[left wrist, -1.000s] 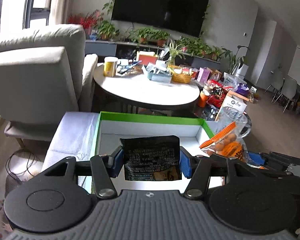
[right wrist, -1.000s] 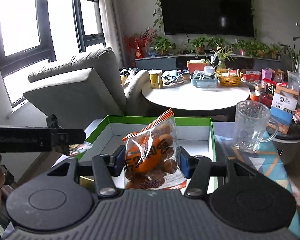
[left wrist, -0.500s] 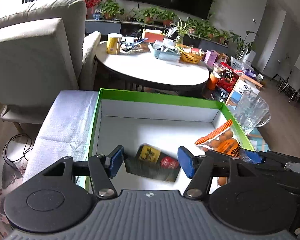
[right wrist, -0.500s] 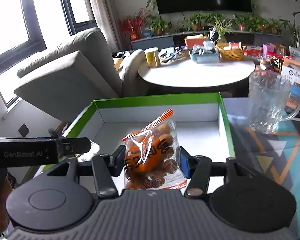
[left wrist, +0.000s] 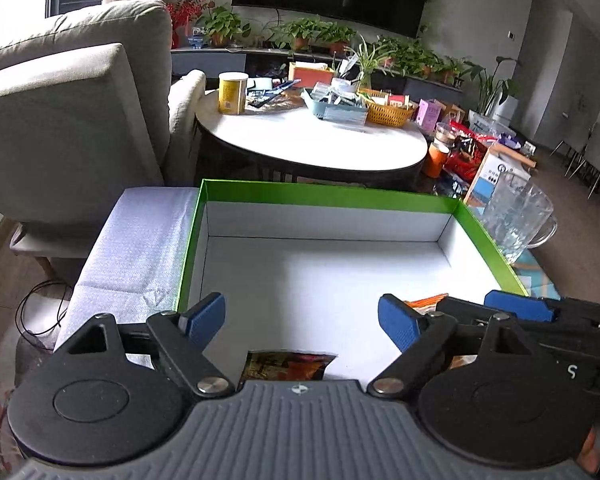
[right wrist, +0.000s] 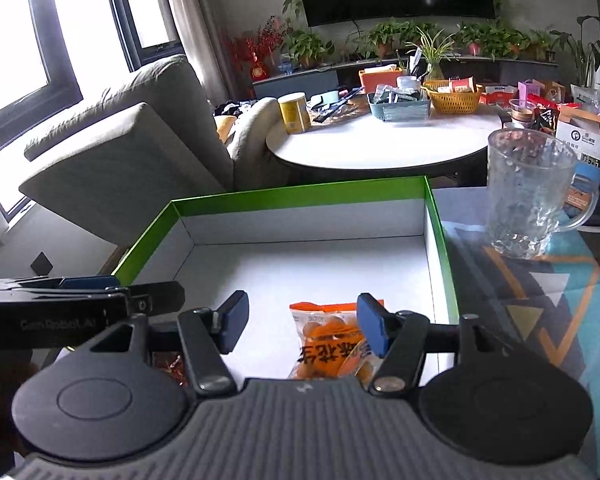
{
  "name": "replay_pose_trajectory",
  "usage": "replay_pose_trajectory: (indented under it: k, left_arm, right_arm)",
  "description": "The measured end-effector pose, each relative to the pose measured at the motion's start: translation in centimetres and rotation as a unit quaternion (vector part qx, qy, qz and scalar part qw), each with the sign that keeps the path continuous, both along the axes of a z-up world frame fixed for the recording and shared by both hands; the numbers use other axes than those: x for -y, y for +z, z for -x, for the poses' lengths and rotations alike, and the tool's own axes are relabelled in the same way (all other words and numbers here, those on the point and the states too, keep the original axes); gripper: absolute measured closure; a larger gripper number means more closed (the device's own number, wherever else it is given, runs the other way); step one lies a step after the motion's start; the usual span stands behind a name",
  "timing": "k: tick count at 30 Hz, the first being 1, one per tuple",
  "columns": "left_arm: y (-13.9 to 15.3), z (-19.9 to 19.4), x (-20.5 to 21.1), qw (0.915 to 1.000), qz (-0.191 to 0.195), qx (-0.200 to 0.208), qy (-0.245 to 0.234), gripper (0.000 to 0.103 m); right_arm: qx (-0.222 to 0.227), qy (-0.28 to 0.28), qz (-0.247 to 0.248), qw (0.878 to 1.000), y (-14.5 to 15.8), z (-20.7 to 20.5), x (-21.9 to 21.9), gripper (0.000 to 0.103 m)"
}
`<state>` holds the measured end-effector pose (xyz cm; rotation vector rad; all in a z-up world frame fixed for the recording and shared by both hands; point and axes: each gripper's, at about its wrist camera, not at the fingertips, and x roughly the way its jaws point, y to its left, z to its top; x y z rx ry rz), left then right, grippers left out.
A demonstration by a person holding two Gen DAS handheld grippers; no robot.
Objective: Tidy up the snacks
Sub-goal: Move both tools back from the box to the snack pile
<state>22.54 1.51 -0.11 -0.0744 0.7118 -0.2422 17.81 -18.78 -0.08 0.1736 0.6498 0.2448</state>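
Inside box (right wrist: 434, 216): orange bag (right wrist: 332, 344), dark packet (left wrist: 286, 364), both lying loose. Left tool (left wrist: 302, 320), right tool (right wrist: 302, 322): released, empty. Step: placing done. Next: withdraw, fetch another snack.

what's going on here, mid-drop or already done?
Looks like both drops are done. A person holds a gripper in each hand over the green-rimmed box. The left gripper is open, with the dark snack packet lying on the box floor below it. The right gripper is open too, and the orange snack bag lies flat in the box between its fingers. A glass mug stands outside the box on the right.
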Motion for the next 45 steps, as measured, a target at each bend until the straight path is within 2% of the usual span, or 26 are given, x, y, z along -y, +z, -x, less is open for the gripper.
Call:
replay_pose_trajectory:
  k: [5,11,16,22,33,40,45]
  left_arm:
    - [1.3,1.6,0.0,0.9999,-0.002,0.009,0.004,0.021]
    - [3.0,4.0,-0.6,0.9997,0.012,0.021,0.006,0.021]
    - [4.1,6.3,-1.7,0.9992,0.016,0.033,0.018,0.021]
    - [4.4,9.2,-2.8,0.9991,0.021,0.029,0.022,0.021]
    - [2.6,13.7,-5.8,0.9989,0.015,0.006,0.044,0.021]
    - [0.1,15.2,-7.1,0.9980,0.019,-0.025,0.055,0.021]
    - [-2.0,15.8,-7.7,0.9976,0.019,-0.045,0.050,0.021]
  right_arm:
    - [0.021,0.004,0.005,1.000,1.4,1.6,0.0,0.073]
    - [0.054,0.006,0.024,0.998,3.0,4.0,0.0,0.073]
    - [0.064,0.004,0.025,0.998,3.7,6.1,0.4,0.072]
    - [0.069,0.007,0.032,0.997,4.0,9.0,0.4,0.070]
    - [0.079,0.039,0.060,0.994,3.5,13.5,-0.4,0.066]
    - [0.069,0.063,0.072,0.993,2.5,15.1,-1.4,0.065]
    - [0.066,0.102,0.083,0.989,1.4,16.6,-2.2,0.065]
